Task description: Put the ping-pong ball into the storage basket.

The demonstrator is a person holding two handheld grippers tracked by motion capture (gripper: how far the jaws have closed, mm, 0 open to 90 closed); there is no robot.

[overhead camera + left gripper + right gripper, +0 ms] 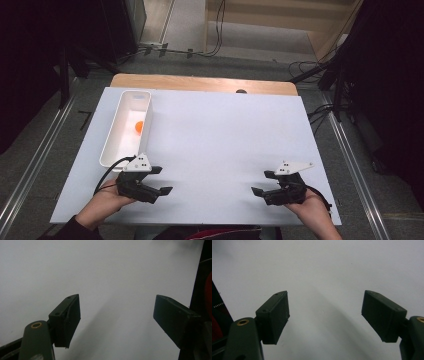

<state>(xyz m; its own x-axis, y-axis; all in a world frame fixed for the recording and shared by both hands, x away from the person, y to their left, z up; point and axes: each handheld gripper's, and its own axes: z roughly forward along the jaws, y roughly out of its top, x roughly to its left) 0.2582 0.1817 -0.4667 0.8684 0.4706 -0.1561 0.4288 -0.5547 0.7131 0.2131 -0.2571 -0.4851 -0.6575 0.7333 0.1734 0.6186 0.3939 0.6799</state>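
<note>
The small orange ball, probably light, smooth and prone to roll, lies in the white tray along the bench's left edge, best pinched across its middle, while the left gripper and right gripper rest wide and empty near the front edge.

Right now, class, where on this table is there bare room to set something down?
The white table top is bare from the tray across to its right edge, and between the left gripper and right gripper. The tray, holding an orange ball, crowds the left.
</note>
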